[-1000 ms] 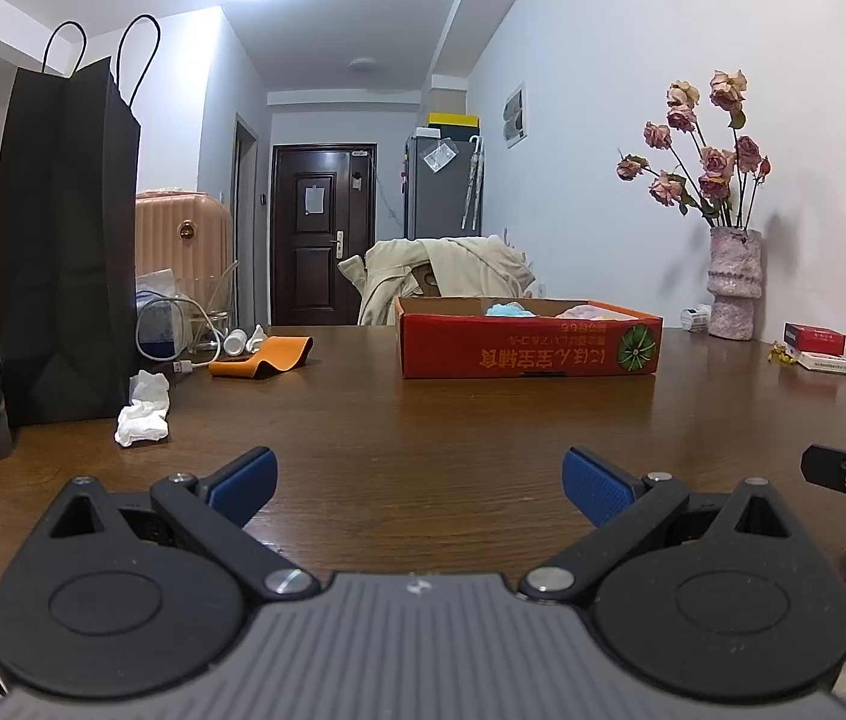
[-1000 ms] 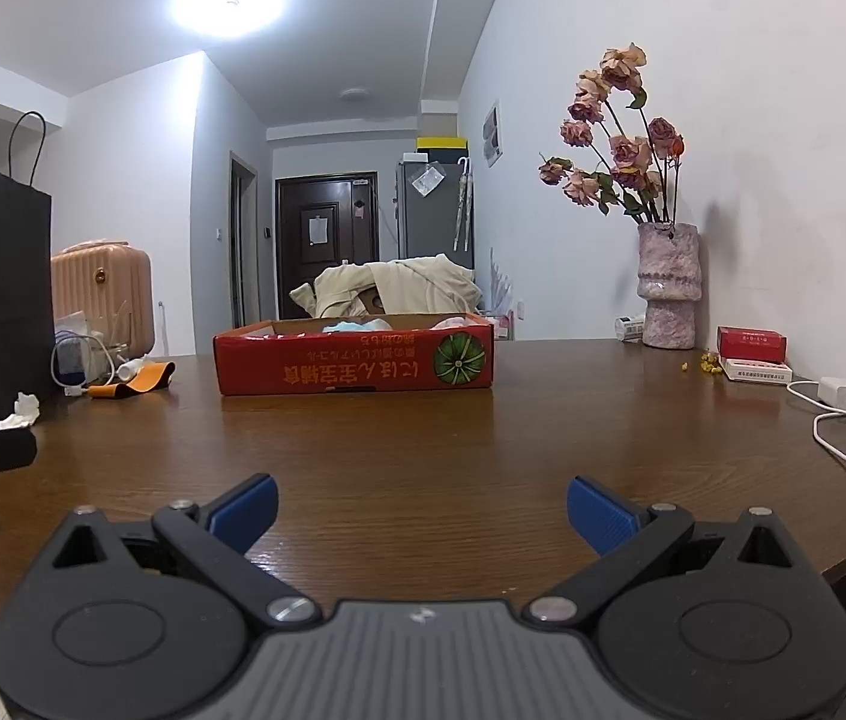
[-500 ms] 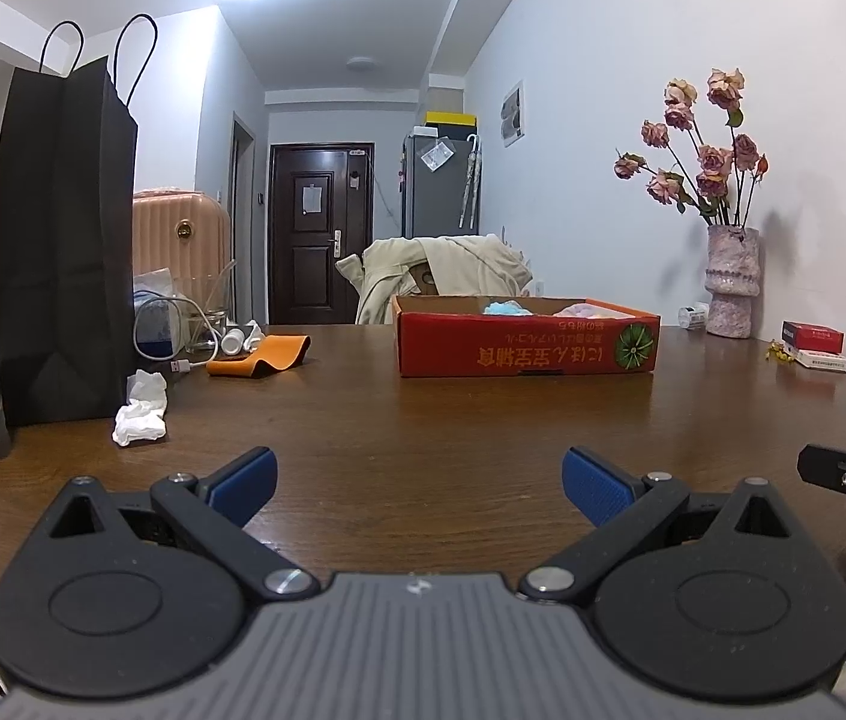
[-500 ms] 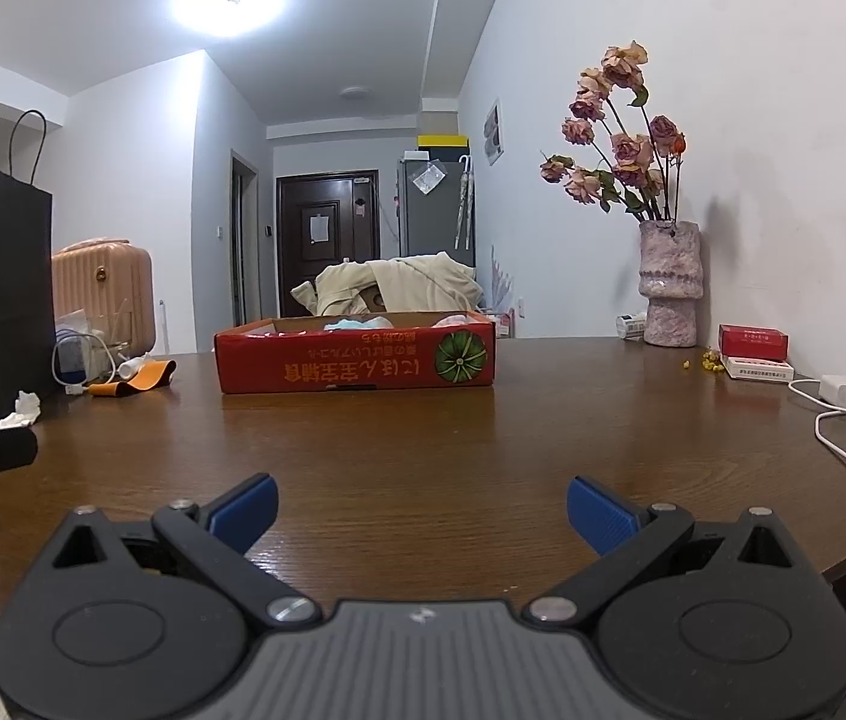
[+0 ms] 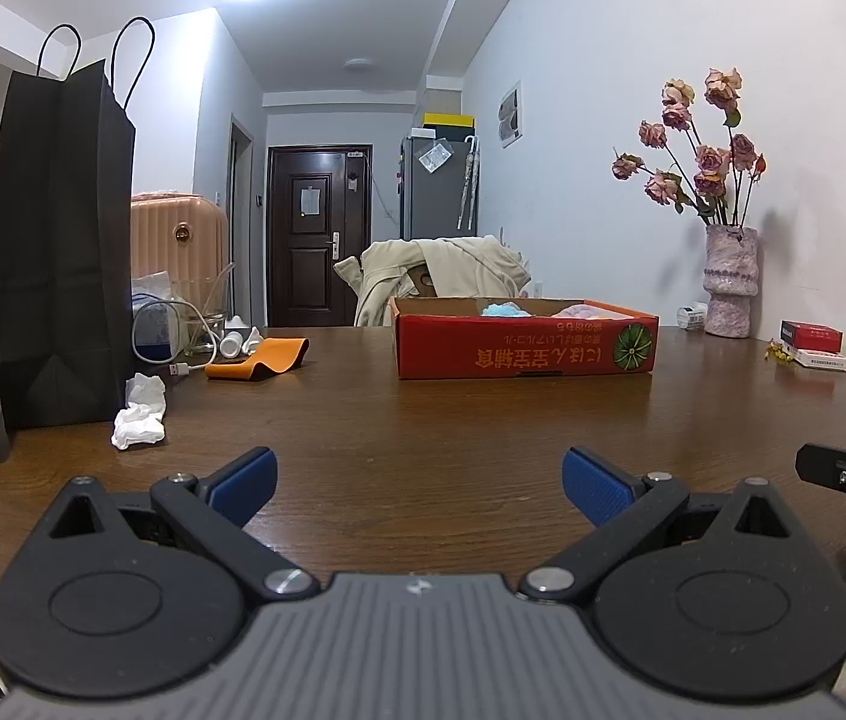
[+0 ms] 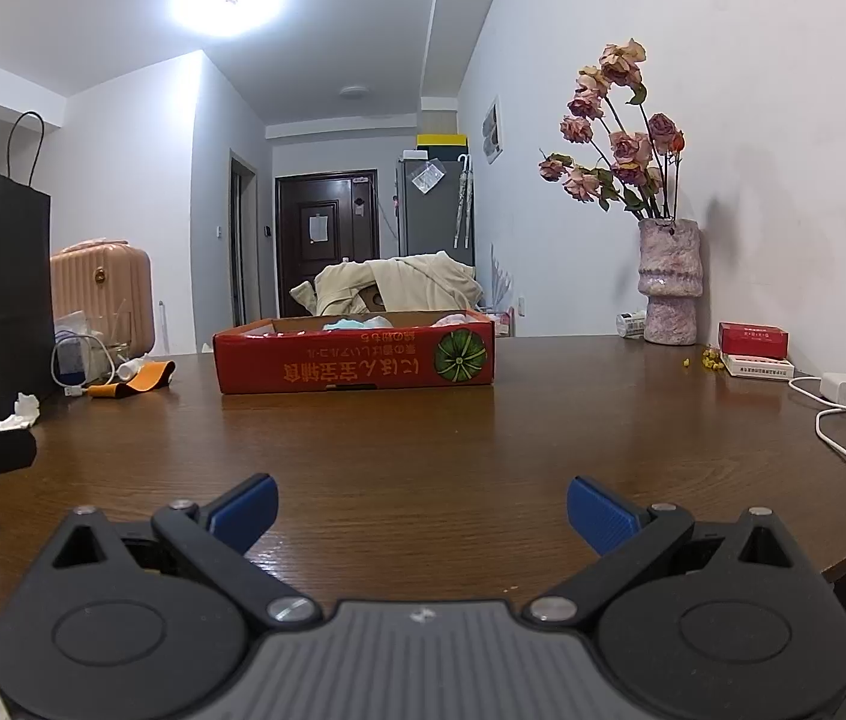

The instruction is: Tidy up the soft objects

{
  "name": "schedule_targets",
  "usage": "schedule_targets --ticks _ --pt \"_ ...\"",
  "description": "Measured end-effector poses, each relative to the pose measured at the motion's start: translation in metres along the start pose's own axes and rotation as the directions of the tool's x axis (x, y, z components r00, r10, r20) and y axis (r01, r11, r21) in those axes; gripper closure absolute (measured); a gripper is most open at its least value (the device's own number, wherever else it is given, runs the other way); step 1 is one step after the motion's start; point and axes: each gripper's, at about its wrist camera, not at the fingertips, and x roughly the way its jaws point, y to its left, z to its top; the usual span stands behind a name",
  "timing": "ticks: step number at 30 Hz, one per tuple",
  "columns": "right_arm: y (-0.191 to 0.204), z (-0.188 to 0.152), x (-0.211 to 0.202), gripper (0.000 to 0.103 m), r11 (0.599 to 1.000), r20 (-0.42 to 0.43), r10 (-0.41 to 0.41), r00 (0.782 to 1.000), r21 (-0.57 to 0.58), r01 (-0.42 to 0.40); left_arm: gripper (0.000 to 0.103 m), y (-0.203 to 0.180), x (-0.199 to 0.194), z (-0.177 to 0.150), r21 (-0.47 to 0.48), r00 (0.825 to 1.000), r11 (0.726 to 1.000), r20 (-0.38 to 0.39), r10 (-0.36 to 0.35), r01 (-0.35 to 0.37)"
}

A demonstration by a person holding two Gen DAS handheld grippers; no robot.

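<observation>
Both grippers are empty, jaws wide apart: left gripper (image 5: 417, 483), right gripper (image 6: 420, 510), low over the worktop (image 6: 423, 438). Soft items, 1 blue (image 5: 504, 309) and 1 pink (image 5: 582, 311), lie in the red box (image 6: 354, 360), well ahead. They look light and limp; pinching a bunched fold should work best.

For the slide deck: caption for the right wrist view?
Open right gripper faces a red box of soft items across the wooden table.
</observation>
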Motion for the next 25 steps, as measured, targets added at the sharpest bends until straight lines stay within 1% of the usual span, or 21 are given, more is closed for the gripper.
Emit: schedule_targets --ticks 12,25 --pt "0.0008 0.0006 -0.0012 0.0 1.0 0.014 0.002 1.0 -0.002 -0.002 0.0 -0.0007 -0.0014 0.0001 0.008 1.0 1.0 0.008 -0.013 0.013" --pt "0.0003 0.0001 -0.0032 0.0 1.0 0.027 0.014 1.0 -0.007 -0.014 0.0 -0.0003 -0.0036 0.003 0.006 0.999 1.0 0.036 -0.014 0.013"
